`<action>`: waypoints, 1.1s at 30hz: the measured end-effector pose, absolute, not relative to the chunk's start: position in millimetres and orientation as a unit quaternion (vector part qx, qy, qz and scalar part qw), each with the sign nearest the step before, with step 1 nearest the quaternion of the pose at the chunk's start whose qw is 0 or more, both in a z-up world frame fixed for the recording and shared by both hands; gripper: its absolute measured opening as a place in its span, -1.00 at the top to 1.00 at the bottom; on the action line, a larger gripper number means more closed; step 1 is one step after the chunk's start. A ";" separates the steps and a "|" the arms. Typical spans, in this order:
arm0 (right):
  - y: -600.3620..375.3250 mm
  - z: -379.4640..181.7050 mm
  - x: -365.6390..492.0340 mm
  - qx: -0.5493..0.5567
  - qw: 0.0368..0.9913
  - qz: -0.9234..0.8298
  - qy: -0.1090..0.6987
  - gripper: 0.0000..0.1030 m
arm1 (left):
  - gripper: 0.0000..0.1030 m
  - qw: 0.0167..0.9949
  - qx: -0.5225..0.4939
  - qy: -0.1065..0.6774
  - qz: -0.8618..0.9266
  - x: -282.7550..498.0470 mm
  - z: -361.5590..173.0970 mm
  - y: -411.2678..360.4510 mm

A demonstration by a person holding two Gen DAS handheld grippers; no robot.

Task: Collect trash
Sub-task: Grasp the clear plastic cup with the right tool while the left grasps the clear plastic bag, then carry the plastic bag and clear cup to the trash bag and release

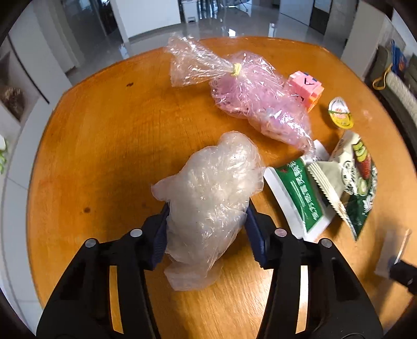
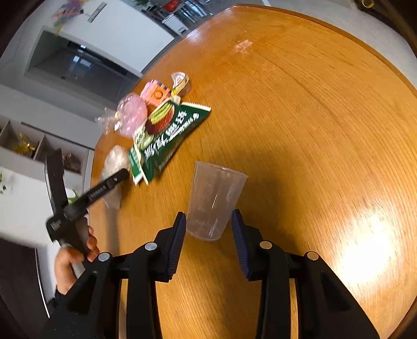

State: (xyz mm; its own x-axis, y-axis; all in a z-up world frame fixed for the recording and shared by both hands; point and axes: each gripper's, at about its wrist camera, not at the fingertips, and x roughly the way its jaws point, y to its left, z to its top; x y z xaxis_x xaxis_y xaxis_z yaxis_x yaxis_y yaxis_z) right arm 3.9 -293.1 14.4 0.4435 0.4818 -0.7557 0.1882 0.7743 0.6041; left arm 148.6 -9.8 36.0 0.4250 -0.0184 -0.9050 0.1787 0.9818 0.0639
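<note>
My left gripper [image 1: 207, 208] is shut on a crumpled clear plastic bag [image 1: 208, 193] over the round wooden table [image 1: 104, 130]. Beyond it lie a tied pink plastic bag [image 1: 250, 96], a pink and orange cube [image 1: 306, 90], a small sauce cup [image 1: 340, 113] and green snack wrappers [image 1: 336, 182]. In the right wrist view my right gripper [image 2: 208, 221] stands open around the base of an upright clear plastic cup [image 2: 213, 200], with the pads beside its walls. The left gripper [image 2: 104, 190] shows there at the left with the clear bag [image 2: 114, 161]. The green wrappers [image 2: 166, 138] lie beyond the cup.
The table's curved edge [image 2: 391, 70] runs along the right. White shelves [image 2: 31, 146] and cabinets stand beyond the table at the left. A shiny tiled floor [image 1: 234, 23] lies past the far edge.
</note>
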 end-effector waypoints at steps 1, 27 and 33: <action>-289.9 14.9 0.3 0.321 0.785 0.098 0.520 0.28 | 0.03 0.838 0.060 0.538 -0.061 142.1 37.9 -5.2; -115.6 51.6 -132.6 0.188 0.775 0.280 0.535 0.31 | 0.02 0.886 -0.077 0.457 -0.024 -153.6 108.8 151.3; -49.8 54.6 -172.3 0.151 0.743 0.353 0.549 0.31 | 0.02 0.890 -0.116 0.439 0.035 -214.1 106.9 210.0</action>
